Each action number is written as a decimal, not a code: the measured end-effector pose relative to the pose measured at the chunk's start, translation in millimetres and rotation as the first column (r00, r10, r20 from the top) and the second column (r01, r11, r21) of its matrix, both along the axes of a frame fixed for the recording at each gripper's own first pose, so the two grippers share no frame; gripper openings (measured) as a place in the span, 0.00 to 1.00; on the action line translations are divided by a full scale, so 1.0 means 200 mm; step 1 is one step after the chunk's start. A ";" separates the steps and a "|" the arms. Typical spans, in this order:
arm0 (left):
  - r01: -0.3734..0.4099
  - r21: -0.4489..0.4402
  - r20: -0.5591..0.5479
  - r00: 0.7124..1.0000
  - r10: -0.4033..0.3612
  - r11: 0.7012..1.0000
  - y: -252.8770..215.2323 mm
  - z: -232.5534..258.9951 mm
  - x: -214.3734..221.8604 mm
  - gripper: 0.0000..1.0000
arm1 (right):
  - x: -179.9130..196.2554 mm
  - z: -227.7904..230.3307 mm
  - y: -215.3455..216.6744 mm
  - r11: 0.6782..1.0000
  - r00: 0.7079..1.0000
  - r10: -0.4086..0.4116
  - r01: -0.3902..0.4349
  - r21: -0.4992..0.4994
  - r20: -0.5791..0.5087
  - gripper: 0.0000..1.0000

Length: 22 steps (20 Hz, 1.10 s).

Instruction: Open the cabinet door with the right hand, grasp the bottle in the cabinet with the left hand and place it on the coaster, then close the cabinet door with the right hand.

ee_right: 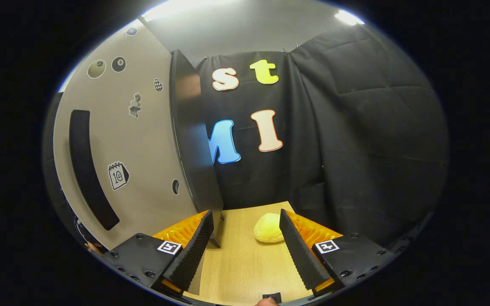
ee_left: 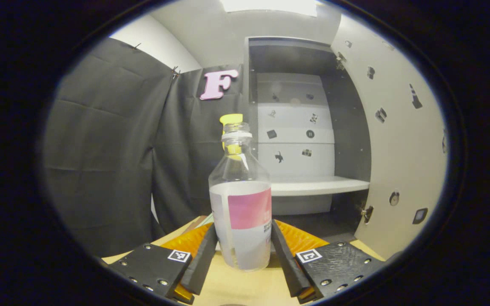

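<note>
Open door [ee_right: 143,140] beside bare tabletop [ee_right: 245,263]

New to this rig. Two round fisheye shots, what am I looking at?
No robot arm here: a person holds a two-finger gripper in each hand, with a camera riding on each. In the left gripper view, the left gripper has its fingers pressed on a clear bottle standing on the wooden table, in front of the cabinet with its door swung open. In the right gripper view, the right gripper is open and empty beside the door; a yellow rounded object lies ahead.
</note>
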State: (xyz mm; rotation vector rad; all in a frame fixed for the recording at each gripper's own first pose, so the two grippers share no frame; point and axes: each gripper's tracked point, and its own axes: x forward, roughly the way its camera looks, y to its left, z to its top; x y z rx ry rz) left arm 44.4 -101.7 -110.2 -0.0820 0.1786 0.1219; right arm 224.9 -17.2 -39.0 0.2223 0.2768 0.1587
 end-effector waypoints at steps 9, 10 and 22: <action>-0.033 -0.004 -0.118 0.993 0.033 0.999 0.02 -0.48 -0.32 0.75 | -0.02 -0.07 0.02 0.999 1.000 0.018 -0.019 -0.029 -0.022 0.98; -0.030 0.000 -0.126 0.992 0.030 1.000 0.02 -0.52 -0.33 0.75 | -0.03 -0.07 0.02 0.999 1.000 0.018 -0.019 -0.042 -0.024 0.98; -0.056 0.012 -0.193 0.980 0.057 0.998 -0.01 -0.98 -0.40 0.77 | -0.03 -0.11 0.08 0.991 0.997 0.048 -0.055 -0.121 -0.060 0.93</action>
